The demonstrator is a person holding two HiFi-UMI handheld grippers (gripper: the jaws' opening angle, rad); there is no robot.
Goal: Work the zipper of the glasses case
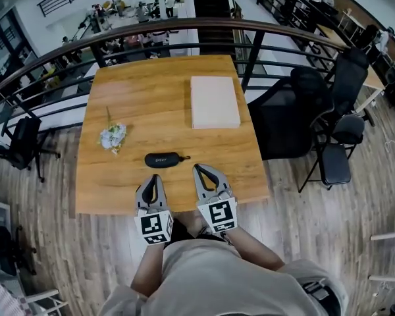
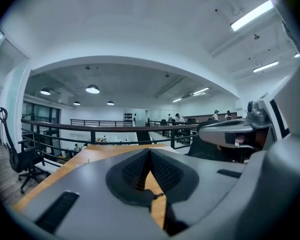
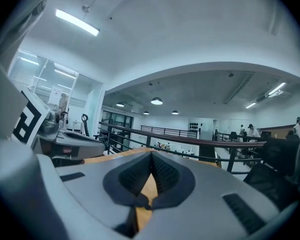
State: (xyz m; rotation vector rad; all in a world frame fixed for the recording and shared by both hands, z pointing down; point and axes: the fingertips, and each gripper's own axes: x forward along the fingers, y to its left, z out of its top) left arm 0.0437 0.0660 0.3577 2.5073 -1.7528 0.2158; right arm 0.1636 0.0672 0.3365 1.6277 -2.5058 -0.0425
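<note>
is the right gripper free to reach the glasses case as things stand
Probably yes: the glasses case lies on bare table just ahead of the right gripper, nothing between them. Its jaws are shut, so they must open first.

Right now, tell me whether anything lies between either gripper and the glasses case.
Nothing visible does. Bare table separates the glasses case from the left gripper and the right gripper, both shut and empty. The flower sprig lies off to the left, the beige box farther back.
</note>
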